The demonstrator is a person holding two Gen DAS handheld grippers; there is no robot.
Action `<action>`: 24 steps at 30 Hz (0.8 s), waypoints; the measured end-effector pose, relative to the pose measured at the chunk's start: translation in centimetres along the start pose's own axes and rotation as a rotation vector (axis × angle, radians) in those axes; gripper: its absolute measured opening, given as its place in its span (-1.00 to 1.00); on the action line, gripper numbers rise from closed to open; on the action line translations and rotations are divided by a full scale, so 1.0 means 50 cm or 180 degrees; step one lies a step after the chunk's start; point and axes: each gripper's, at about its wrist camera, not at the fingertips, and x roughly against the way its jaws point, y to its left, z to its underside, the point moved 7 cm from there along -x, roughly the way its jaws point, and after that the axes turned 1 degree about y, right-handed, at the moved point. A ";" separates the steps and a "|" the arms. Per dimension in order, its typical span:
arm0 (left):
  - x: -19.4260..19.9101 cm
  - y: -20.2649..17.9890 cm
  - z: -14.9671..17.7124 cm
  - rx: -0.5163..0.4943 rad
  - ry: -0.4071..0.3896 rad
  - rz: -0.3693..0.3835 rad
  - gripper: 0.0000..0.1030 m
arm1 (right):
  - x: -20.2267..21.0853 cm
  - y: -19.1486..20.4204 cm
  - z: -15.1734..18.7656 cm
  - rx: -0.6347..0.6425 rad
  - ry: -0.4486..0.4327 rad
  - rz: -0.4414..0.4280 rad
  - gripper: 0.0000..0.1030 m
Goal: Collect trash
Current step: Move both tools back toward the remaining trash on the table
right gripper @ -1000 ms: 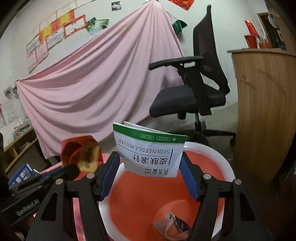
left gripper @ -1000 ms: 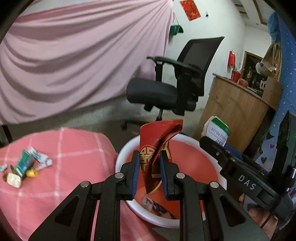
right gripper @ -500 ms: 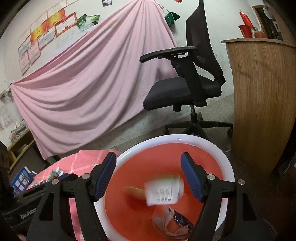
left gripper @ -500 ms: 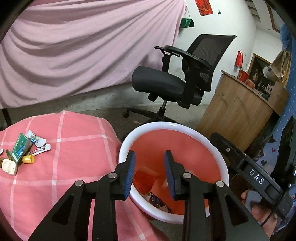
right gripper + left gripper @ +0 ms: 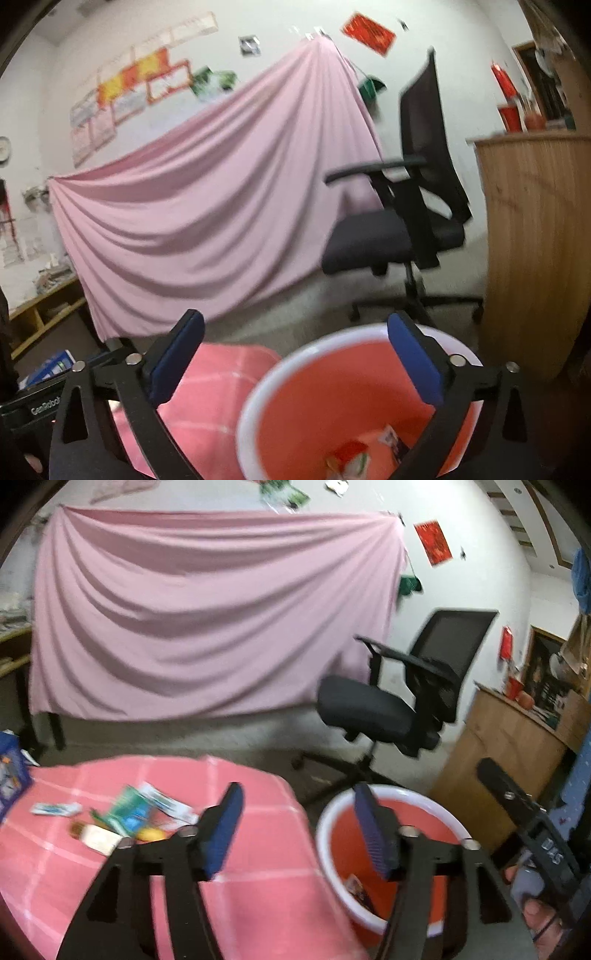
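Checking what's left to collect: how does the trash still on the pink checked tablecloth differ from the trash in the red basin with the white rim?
The trash on the pink checked tablecloth is a loose cluster of green, white and yellow wrappers lying in plain view; the trash in the red basin with the white rim sits low at its bottom, partly hidden. The tablecloth pile looks larger. Both are small crumpled packaging, blurred. Neither the left gripper nor the right gripper, both opening, holds any.
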 end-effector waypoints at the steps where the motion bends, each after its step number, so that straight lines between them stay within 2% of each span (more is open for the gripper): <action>1: 0.012 0.015 -0.005 0.0021 -0.0078 -0.0046 0.51 | 0.003 0.011 -0.004 0.0034 -0.0058 -0.0019 1.00; 2: 0.024 0.031 -0.009 0.0044 -0.0157 -0.0093 0.72 | 0.005 0.025 -0.009 0.0077 -0.0127 -0.0038 1.00; 4: 0.050 0.063 -0.015 0.0092 -0.0333 -0.0218 0.86 | 0.010 0.057 -0.016 0.0165 -0.0272 -0.0098 1.00; 8: 0.099 0.125 -0.014 0.0119 -0.0579 -0.0380 0.88 | 0.017 0.119 -0.021 0.0291 -0.0463 -0.0248 1.00; 13: 0.151 0.196 -0.002 0.0108 -0.0763 -0.0615 0.88 | 0.012 0.193 -0.013 0.0478 -0.0540 -0.0420 1.00; 18: 0.197 0.271 0.006 0.0111 -0.0894 -0.0827 0.89 | -0.006 0.259 0.010 0.0676 -0.0503 -0.0531 1.00; 24: 0.219 0.356 0.027 0.0141 -0.0832 -0.1024 0.89 | -0.049 0.325 0.045 0.0824 -0.0322 -0.0594 1.00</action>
